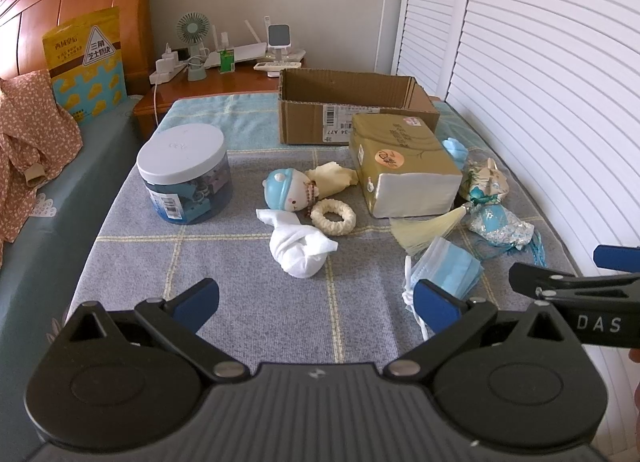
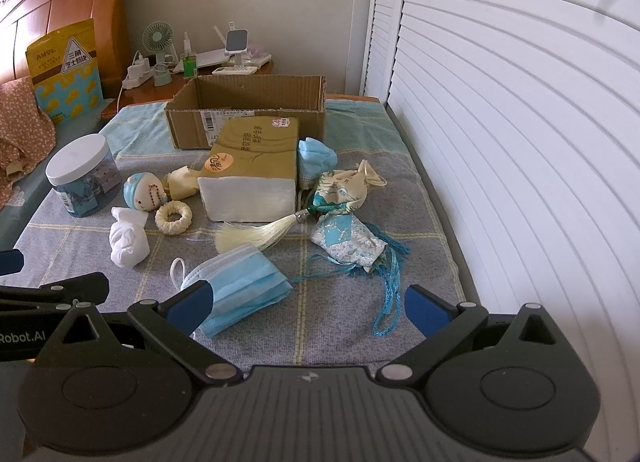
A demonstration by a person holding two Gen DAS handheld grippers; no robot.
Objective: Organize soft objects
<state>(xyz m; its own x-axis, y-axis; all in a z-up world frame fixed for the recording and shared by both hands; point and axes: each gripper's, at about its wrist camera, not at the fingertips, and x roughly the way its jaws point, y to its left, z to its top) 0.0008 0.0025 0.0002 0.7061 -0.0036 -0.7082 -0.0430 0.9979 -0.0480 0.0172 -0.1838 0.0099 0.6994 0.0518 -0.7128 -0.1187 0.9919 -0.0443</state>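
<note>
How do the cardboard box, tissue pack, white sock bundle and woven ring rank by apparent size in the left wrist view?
1. cardboard box
2. tissue pack
3. white sock bundle
4. woven ring

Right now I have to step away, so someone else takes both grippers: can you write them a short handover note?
Left gripper: open, holds nothing, low over the cloth.
Right gripper: open, holds nothing; the blue mask lies just ahead of its left finger.
Box: at the back, open; no soft thing visible in it.
On the cloth in front of the box: white sock, doll, ring, tissue pack, two pouches with tassels, a second mask, jar.
Done: nothing visibly sorted. Left: all soft things.
</note>
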